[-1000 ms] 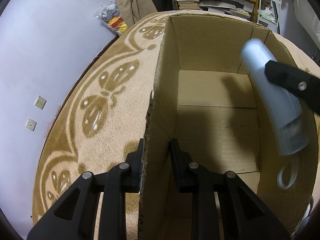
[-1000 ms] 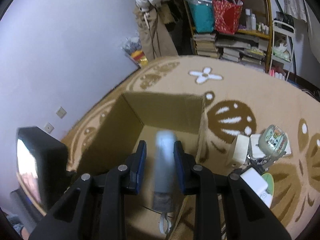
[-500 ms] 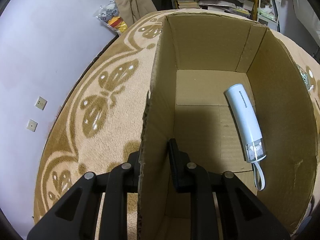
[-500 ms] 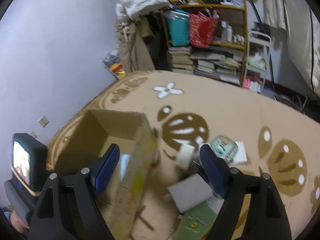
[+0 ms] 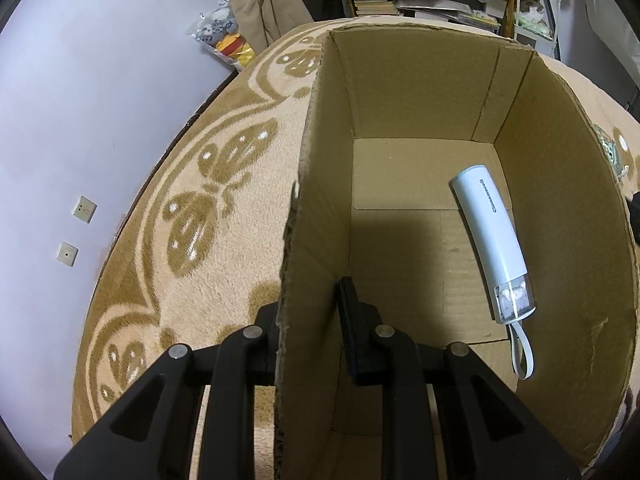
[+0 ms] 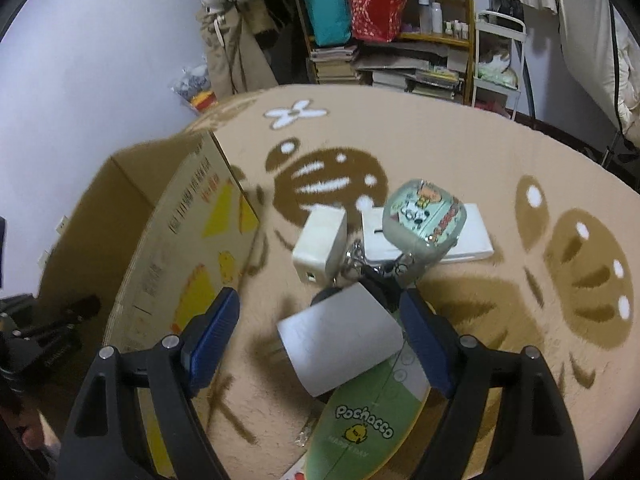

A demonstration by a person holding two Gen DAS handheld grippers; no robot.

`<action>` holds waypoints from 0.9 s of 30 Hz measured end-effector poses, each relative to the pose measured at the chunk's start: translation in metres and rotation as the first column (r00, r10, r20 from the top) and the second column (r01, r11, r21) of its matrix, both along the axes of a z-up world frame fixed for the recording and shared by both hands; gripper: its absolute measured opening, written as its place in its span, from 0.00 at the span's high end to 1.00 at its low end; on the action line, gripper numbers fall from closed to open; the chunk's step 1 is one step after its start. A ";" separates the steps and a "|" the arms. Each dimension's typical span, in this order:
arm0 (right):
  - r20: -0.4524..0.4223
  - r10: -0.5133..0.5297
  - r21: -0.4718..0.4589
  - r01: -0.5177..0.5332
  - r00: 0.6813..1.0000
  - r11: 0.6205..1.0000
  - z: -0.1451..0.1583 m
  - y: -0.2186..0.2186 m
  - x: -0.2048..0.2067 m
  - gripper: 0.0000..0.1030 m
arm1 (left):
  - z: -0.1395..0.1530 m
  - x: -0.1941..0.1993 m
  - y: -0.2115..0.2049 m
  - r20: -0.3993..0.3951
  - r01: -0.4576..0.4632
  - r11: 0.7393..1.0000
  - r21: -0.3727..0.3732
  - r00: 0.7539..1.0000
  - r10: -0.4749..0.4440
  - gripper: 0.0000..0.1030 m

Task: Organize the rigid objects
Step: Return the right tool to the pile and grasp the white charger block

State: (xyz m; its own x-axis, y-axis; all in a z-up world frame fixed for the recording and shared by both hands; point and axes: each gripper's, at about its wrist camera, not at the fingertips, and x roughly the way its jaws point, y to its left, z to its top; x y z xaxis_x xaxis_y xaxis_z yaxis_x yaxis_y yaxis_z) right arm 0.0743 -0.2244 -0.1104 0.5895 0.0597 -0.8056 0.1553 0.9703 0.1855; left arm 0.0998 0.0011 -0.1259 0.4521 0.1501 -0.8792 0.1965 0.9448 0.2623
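Hanging over the carpet pile with jaws wide and empty, the right gripper has the grey box directly between them, skewed across the gap, while the left gripper stays out of reach, pinching the cardboard box wall.

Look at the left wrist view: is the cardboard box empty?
No, a white flashlight lies on the floor of the cardboard box, near its right wall.
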 end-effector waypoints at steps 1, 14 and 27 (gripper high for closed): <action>-0.003 0.000 -0.002 0.000 1.000 1.000 -0.002 0.000 0.000 0.16 | 0.000 0.000 0.000 0.001 0.001 1.000 0.004 1.000 -0.001 0.80; -0.100 0.008 -0.026 -0.011 0.995 1.000 -0.029 0.001 0.009 0.16 | 0.000 0.000 -0.002 -0.002 0.007 1.000 0.018 1.000 -0.007 0.79; -0.108 0.010 -0.056 -0.016 0.994 0.998 -0.029 0.007 0.005 0.22 | 0.001 0.001 -0.001 -0.027 0.003 1.000 0.016 1.000 -0.003 0.81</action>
